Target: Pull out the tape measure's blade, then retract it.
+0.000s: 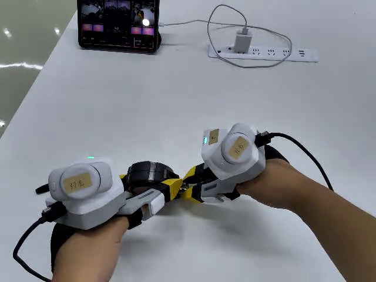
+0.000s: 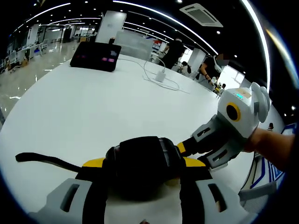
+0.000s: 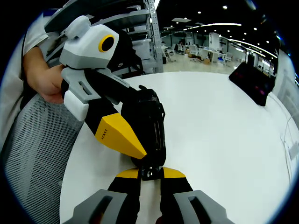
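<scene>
Left gripper [image 2: 144, 164] is clamped on the tape measure [image 1: 151, 174]: the yellow jaw tips sit on either side of the black case with no visible gap. The case rests on the bench [image 1: 176, 106], close to the near edge and a little left of its middle.

Right gripper [image 3: 146, 174] comes in from the opposite side, nose to nose with the left one. Its jaws are almost fully closed, pinching the small dark blade tip [image 3: 150, 171] right at the mouth of the case. From my feed I see almost no blade out, and I cannot tell exactly how much because the jaw tips cover that spot.

In the head view the two grippers' yellow tips meet just beside the case, touching or very nearly so. Both hands are low, close to the bench surface.

At the far side of the bench, a tablet [image 1: 118, 24] stands near the far left corner with its screen lit. A power strip [image 1: 264, 53] lies to its right with a white charger [image 1: 243, 41] plugged in and a cable looped over it. Both are well apart from the work.
</scene>
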`<control>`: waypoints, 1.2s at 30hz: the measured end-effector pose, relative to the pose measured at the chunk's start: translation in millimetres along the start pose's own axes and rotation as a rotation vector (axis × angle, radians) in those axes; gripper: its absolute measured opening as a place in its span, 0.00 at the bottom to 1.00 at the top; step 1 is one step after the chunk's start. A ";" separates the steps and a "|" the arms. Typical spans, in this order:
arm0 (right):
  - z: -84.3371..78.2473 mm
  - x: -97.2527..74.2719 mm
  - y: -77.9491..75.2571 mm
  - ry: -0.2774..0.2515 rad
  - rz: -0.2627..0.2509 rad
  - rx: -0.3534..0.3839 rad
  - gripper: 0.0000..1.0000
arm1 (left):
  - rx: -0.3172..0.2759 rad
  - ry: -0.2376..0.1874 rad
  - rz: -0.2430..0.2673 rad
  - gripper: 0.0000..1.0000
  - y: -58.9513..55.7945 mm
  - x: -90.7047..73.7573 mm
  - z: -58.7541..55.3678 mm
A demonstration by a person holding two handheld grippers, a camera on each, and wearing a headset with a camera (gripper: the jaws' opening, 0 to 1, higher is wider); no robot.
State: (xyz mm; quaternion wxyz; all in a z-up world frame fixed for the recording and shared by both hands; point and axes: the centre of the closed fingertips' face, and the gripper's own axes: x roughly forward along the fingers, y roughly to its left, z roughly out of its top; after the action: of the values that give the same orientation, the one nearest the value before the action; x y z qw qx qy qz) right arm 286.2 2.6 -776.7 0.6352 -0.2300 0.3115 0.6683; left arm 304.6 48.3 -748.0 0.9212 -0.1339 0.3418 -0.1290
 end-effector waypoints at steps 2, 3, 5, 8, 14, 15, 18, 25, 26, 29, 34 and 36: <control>0.5 -0.2 0.6 0.002 -0.002 -0.011 0.14 | 0.003 0.000 -0.003 0.59 -0.5 -0.3 -0.2; 0.7 -0.6 0.2 0.002 -0.005 -0.013 0.16 | 0.001 -0.001 -0.006 0.59 -1.0 -0.4 -0.2; 0.2 -1.6 1.9 0.001 0.007 -0.005 0.24 | 0.000 -0.002 -0.008 0.59 -1.2 -0.8 0.0; -0.5 -3.5 1.6 -0.005 0.005 0.001 0.27 | 0.016 0.001 -0.010 0.59 -1.1 -1.8 0.6; 2.8 -4.3 1.0 -0.017 -0.006 -0.005 0.27 | 0.017 0.012 -0.012 0.60 1.3 -3.8 -0.7; 3.4 -4.7 1.1 -0.018 -0.006 -0.004 0.27 | 0.020 0.010 -0.013 0.61 1.5 -4.2 0.0; 4.4 -5.7 0.8 -0.024 -0.009 0.001 0.27 | 0.023 0.007 -0.018 0.61 1.7 -4.6 1.4; 5.0 -9.5 -1.0 -0.043 -0.023 0.022 0.30 | 0.036 -0.009 -0.027 0.67 4.1 -5.7 5.5; 4.2 -9.2 -0.8 -0.039 -0.021 0.025 0.30 | 0.043 -0.008 -0.027 0.67 4.4 -6.1 5.2; 4.7 -9.2 -0.9 -0.042 -0.021 0.026 0.30 | 0.054 -0.005 -0.028 0.69 4.5 -6.5 4.9; 3.6 -14.4 2.1 -0.054 -0.032 0.035 0.33 | 0.091 -0.009 -0.032 0.71 4.4 -10.6 7.9; 1.9 -17.3 2.5 -0.060 -0.047 0.044 0.36 | 0.119 -0.009 -0.032 0.72 5.8 -12.9 8.8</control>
State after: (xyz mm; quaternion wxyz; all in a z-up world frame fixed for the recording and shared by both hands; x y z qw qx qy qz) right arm 285.4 -8.3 -763.0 0.6647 -0.2029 0.3014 0.6528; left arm 301.8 59.3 -735.8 0.9270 -0.0848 0.3270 -0.1632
